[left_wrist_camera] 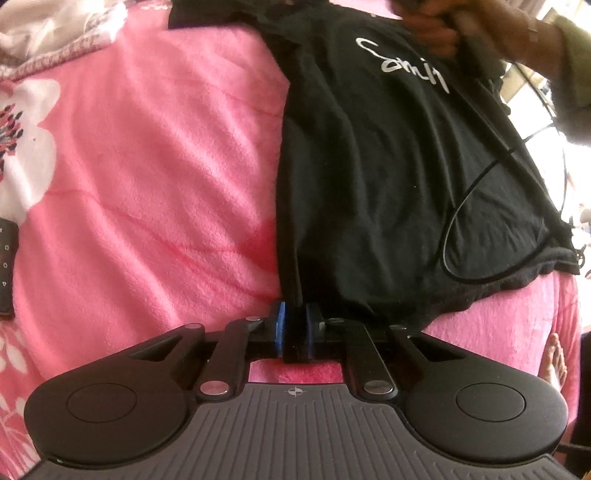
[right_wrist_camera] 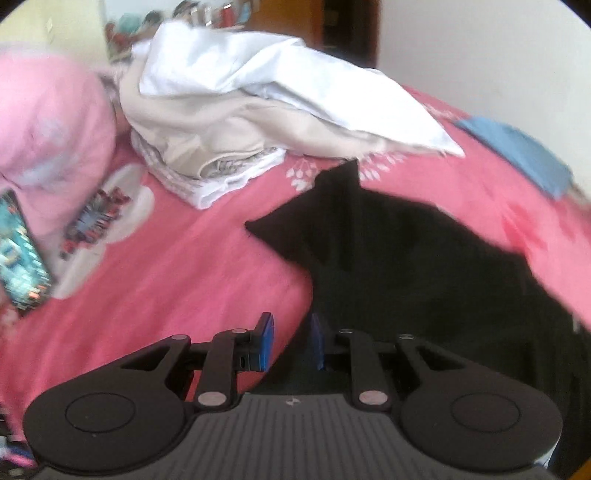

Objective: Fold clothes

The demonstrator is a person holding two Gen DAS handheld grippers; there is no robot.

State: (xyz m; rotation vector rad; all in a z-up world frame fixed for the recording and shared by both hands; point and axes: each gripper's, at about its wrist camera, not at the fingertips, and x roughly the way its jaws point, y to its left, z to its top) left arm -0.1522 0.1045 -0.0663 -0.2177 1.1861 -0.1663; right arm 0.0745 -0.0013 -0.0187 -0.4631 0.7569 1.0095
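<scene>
White handwritten script runs across the chest of the black T-shirt in the left wrist view; it reads roughly "Smil", with the end hidden behind a hand. In the right wrist view nothing can be read.

Pink bed, black shirt, probably linens
</scene>
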